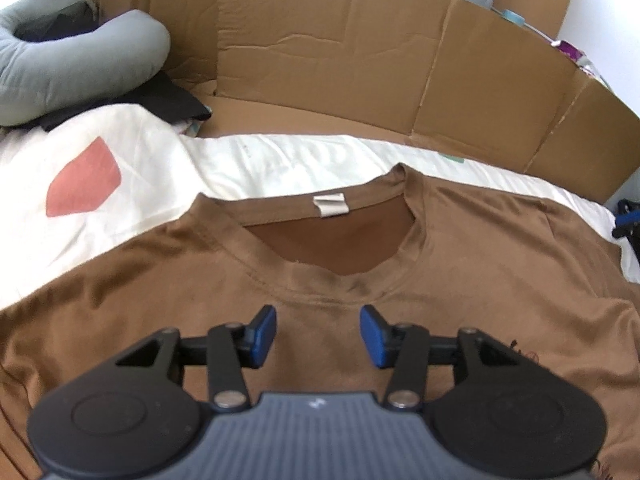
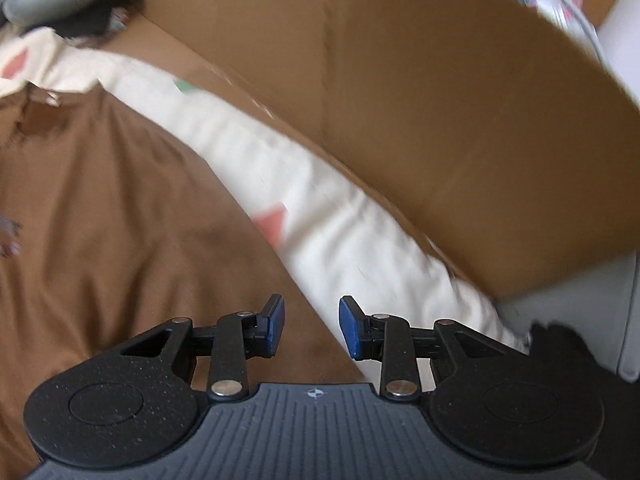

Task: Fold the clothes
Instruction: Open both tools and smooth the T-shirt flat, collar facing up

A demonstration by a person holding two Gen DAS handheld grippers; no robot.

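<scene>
The brown T-shirt (image 1: 160, 288) lies flat on the white sheet (image 1: 260, 164). It is soft and floppy. Both the left gripper (image 1: 318, 334) and right gripper (image 2: 311, 326) have fingers apart, holding nothing. Best pinch its shoulder edge.

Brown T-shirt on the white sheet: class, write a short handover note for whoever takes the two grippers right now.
Left gripper: open, nothing between its fingers, poised over the chest just below the collar.
Right gripper: open, empty, over the shirt's edge where it meets the white sheet; this view is blurred.
Brown T-shirt: spread flat, front up, neck label showing, cardboard wall behind.
Done: shirt laid out.
Left: no fold shows yet; all folding remains.
</scene>
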